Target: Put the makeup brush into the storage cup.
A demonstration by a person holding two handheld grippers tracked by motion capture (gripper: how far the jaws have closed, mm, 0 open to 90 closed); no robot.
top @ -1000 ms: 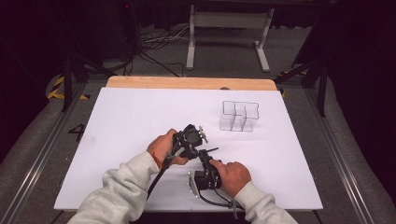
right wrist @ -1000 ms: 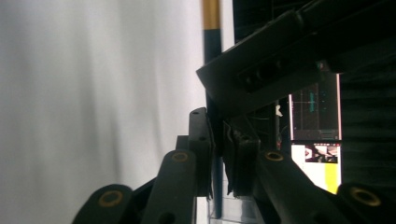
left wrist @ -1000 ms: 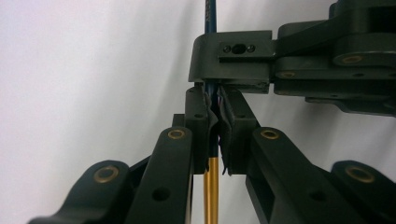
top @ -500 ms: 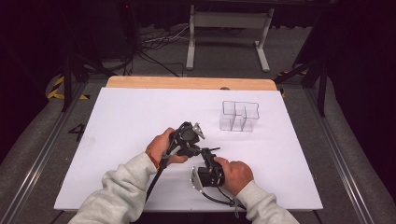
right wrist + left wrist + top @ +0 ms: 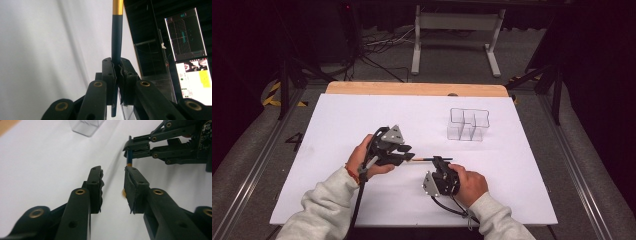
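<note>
A thin dark blue stick (image 5: 426, 159) with a gold band lies level just above the white table top (image 5: 337, 125), between my two grippers. My right gripper (image 5: 442, 161) is shut on its dark end; in the right gripper view the stick (image 5: 117, 37) rises straight out of the closed right gripper (image 5: 117, 63). My left gripper (image 5: 411, 155) stands open at the stick's other end. In the left gripper view the stick (image 5: 129, 157) runs along the inner face of one of the pads (image 5: 132, 185) of the left gripper (image 5: 113, 173), while the other pad is apart from it.
A clear plastic box with several compartments (image 5: 468, 125) stands at the back right of the table; its corner (image 5: 86, 126) also shows in the left gripper view. A wooden strip (image 5: 412, 89) edges the far side. Lit screens (image 5: 190, 50) stand beyond the table.
My left gripper has drawn back to the left along the stick. The right gripper has stayed roughly in place with the stick in it.
</note>
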